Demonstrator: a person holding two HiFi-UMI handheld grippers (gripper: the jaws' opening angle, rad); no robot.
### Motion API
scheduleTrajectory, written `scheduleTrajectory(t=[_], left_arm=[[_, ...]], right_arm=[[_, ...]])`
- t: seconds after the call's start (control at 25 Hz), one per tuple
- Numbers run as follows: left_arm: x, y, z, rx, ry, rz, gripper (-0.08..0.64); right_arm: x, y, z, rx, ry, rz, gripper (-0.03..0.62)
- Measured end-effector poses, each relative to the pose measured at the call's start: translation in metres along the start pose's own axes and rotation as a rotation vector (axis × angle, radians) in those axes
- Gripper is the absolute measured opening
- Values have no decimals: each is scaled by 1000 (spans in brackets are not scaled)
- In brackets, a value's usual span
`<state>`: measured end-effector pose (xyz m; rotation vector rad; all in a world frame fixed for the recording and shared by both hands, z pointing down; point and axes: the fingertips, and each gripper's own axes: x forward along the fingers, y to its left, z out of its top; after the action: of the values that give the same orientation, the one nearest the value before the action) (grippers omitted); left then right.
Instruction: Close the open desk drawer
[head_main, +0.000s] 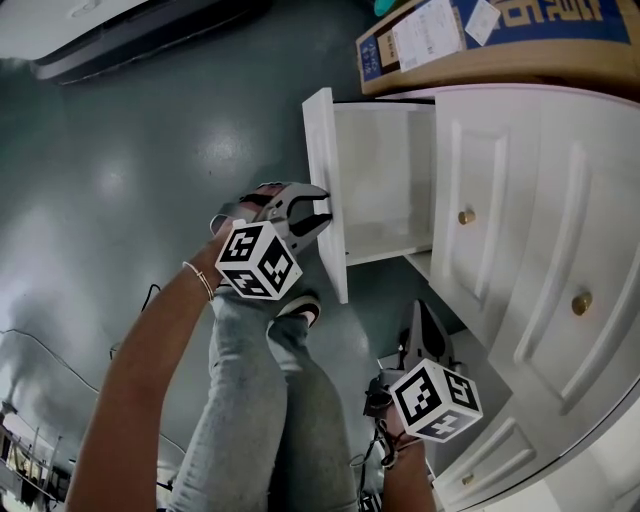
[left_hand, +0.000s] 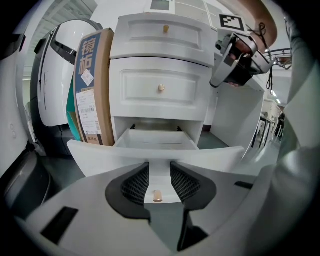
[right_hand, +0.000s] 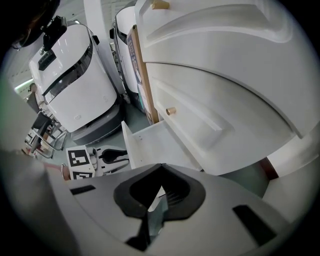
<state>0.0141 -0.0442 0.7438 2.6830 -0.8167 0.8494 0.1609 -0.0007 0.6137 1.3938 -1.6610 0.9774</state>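
Left gripper (left_hand: 160, 172) jaws wide around drawer knob (left_hand: 157, 196), right gripper (right_hand: 161, 167) jaws together, cardboard box (left_hand: 92, 85) beside desk (left_hand: 160, 60)

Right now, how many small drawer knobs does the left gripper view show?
3: top white drawer's tan knob, middle drawer's knob, open bottom drawer's knob between the left tongs. Others may be hidden.

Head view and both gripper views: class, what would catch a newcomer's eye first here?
On the white desk, the lowest drawer stands pulled out. The left gripper is at the drawer's front panel, with its jaws apart on either side of the small knob. The right gripper hangs beside the desk with its jaws shut, and a cardboard box stands at the desk's other side.
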Motion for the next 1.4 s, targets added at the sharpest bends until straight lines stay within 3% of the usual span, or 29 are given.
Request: scheduleTrajectory(t=[0.8,1.4], left_arm=[[63,1,46,-44,-37,-2,144],[103,1,75,-20,-76,-17,144]], right_arm=[[9,-35,5,21,-10,0,6],[18,-43,-6,31,-30,16,6]])
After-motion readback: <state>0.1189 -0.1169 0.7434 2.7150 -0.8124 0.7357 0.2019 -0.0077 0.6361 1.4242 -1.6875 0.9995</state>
